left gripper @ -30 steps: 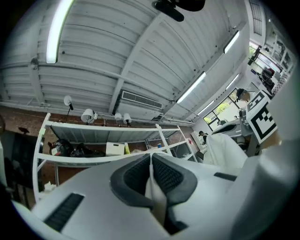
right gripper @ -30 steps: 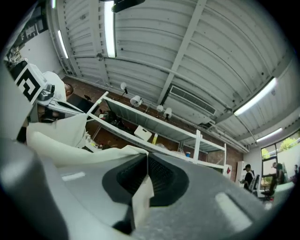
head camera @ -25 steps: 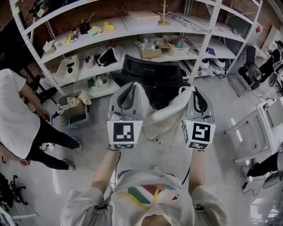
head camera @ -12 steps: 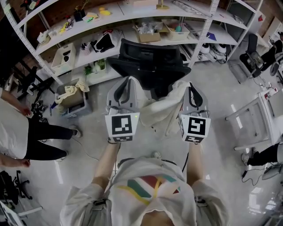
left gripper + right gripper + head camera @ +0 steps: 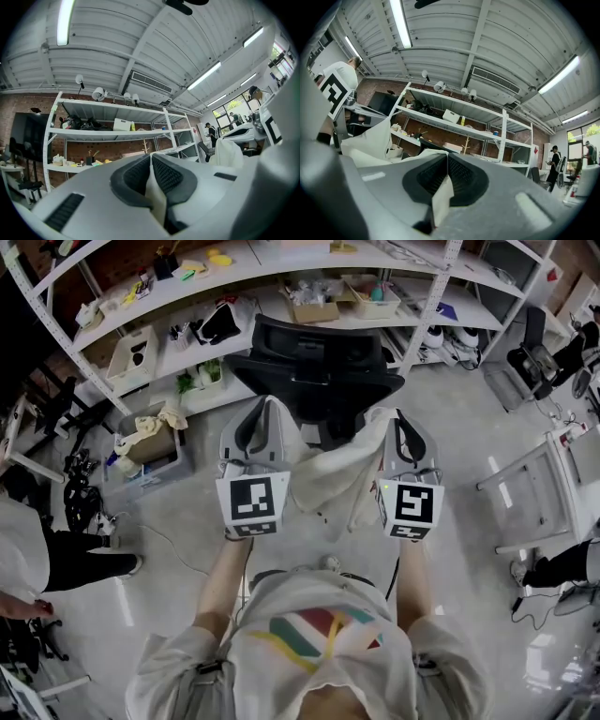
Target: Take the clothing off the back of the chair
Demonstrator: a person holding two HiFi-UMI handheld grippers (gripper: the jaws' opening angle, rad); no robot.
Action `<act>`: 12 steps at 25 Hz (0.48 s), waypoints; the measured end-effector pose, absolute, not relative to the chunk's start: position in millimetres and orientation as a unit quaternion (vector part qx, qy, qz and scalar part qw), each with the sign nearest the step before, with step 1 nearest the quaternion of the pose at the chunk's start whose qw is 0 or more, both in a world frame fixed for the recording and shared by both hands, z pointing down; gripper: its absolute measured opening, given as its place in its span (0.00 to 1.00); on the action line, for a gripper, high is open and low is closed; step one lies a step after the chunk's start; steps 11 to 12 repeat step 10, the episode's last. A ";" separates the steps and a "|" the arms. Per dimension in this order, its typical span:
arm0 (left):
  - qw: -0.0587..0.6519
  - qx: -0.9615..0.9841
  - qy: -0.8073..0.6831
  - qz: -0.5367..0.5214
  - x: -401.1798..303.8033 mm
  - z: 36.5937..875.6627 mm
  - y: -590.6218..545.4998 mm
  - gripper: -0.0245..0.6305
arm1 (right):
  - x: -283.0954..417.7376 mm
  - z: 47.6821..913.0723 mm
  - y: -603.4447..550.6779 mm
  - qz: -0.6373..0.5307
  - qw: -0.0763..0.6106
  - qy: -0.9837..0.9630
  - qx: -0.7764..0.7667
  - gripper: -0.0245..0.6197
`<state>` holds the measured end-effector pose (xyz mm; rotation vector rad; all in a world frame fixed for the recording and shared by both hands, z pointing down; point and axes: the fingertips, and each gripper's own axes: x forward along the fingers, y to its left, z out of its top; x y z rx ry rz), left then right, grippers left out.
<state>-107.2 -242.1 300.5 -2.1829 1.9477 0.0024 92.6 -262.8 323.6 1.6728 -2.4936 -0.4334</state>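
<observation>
White garment (image 5: 334,476) clamped, left tool (image 5: 266,404), right tool (image 5: 397,414)

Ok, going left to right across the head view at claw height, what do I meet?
Grey plastic floor bin → left claw → white cloth garment → right claw → white metal frame.
</observation>
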 end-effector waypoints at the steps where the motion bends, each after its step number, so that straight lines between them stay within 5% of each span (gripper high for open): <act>1: 0.108 -0.742 0.662 0.001 -107.8 300.6 -241.4 0.07 | 92.4 323.7 -262.2 -0.143 0.054 -0.821 0.550 0.05; 12: 0.108 -0.739 0.665 0.004 -114.9 297.5 -238.3 0.07 | 88.7 318.2 -258.6 -0.148 0.053 -0.821 0.549 0.05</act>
